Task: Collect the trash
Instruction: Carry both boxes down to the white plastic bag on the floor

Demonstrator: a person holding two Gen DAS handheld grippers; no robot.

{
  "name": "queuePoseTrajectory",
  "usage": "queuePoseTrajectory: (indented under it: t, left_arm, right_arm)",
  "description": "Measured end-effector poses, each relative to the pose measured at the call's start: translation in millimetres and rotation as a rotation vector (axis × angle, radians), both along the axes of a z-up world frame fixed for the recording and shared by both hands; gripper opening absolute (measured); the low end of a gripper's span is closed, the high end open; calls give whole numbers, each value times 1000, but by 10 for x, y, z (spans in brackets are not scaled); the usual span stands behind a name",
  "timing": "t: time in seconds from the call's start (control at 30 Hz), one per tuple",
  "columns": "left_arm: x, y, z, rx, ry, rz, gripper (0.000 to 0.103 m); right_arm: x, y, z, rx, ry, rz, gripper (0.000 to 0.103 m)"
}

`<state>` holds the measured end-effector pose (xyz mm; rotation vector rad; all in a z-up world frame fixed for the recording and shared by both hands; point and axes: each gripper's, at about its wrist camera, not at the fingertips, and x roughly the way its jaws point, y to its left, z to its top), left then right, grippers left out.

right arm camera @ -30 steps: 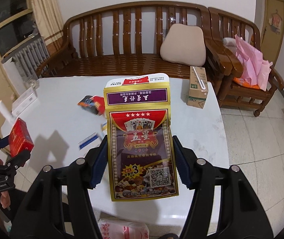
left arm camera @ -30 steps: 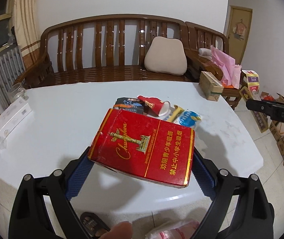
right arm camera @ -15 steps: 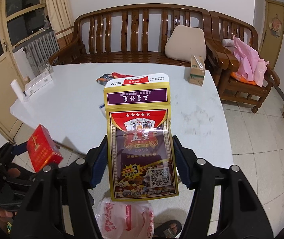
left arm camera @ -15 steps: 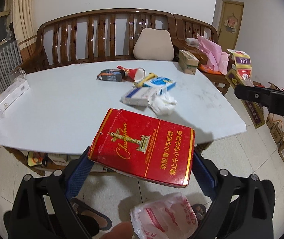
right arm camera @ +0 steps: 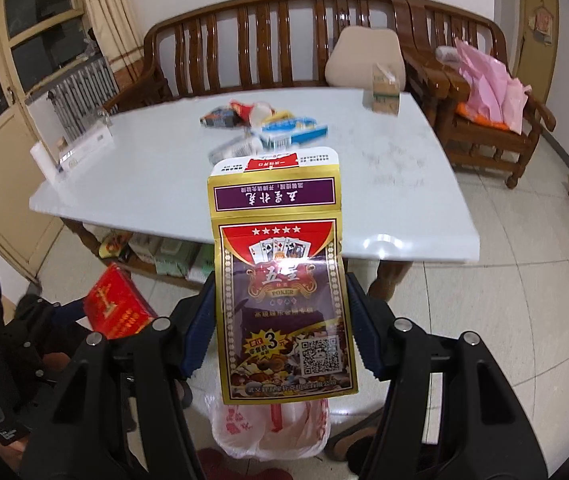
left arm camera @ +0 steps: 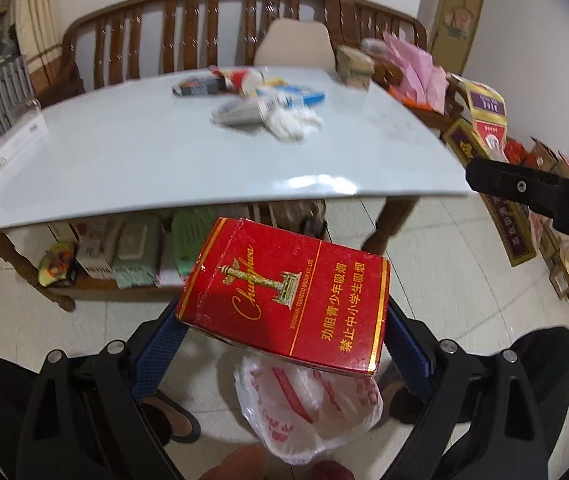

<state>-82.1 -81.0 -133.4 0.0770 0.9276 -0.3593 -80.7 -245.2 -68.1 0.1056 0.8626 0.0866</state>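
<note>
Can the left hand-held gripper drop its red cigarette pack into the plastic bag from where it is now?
Probably yes: the red cigarette pack hangs right over the white plastic bag on the floor, nothing between them, though its opening isn't clearly visible.

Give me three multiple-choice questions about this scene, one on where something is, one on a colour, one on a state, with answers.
1. Where is the white plastic bag with red print?
A. on the table
B. on the floor below the grippers
C. on the bench

2. What colour is the cigarette carton in the left gripper?
A. red
B. green
C. blue

3. What state is the right gripper in?
A. open, empty
B. shut on the gold-and-purple playing-card packet
C. resting on the white table

Answers: B, the bag shows beneath both held items; A, its face is red with gold lettering; B, both blue pads press the packet's sides.
</note>
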Motion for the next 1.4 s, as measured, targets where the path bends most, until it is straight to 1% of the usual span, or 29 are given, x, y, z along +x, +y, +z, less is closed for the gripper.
queuePoseTrajectory:
  t: [0.1, 0.27, 0.3, 0.33, 0.4, 0.47, 0.53, 0.67, 0.7, 0.8, 0.87, 0.97, 1.07, 1.13, 1.17, 1.33, 1.4]
  left_arm:
    - [-7, -62, -300, 1, 58, -17, 89]
    - [-58, -133, -898, 45, 123, -31, 89]
    - [-65, -147, -1054, 50, 147, -41, 89]
    - [-73, -151, -1133, 51, 160, -43, 89]
    - [-109, -168, -1326, 65, 164, -50, 89]
    - [-135, -192, -1479, 73, 185, -60, 89]
    - [-152, -187, -1578, 61, 211, -64, 89]
    - [-106, -184, -1669, 43, 254, -62, 89]
    - [-93, -198, -1719, 44, 278, -69, 90]
    - [-91, -262, -1918, 81, 336, -85, 90]
    - [-55, -269, -2096, 100, 398, -77, 90]
    - [-12, -260, -2313, 102, 450, -72, 90]
    - [-29, -319, -2491, 122, 467, -100, 90]
    - [-69, -373, -2639, 164, 484, -123, 90]
    - [-79, -374, -2679, 167, 492, -123, 90]
    - [-64, -329, -2828, 173, 499, -105, 91]
    - [-68, -325, -2884, 179, 501, -107, 91]
  right_arm:
    - [-14, 37, -286, 7, 56, 3, 59]
    - [17, 86, -845, 22, 162, 3, 59]
    - [10, 98, -934, 25, 178, 2, 59]
    - [20, 106, -1076, 26, 204, -1, 59]
    - [25, 111, -1275, 31, 237, -2, 59]
    - [36, 107, -1463, 32, 272, -11, 59]
    - [32, 108, -1629, 44, 305, -15, 59]
    - [31, 148, -1888, 72, 368, -7, 59]
    - [36, 160, -1942, 69, 382, -6, 59]
    - [54, 178, -2235, 94, 456, -9, 59]
    - [77, 180, -2381, 99, 493, -15, 59]
    - [111, 179, -2610, 114, 544, -24, 59]
    - [155, 175, -2838, 124, 594, -41, 59]
    - [186, 211, -2943, 116, 616, -43, 59]
    - [199, 219, -3003, 128, 632, -44, 59]
    - [238, 240, -3217, 121, 663, -57, 60]
    - [238, 271, -3300, 109, 679, -43, 60]
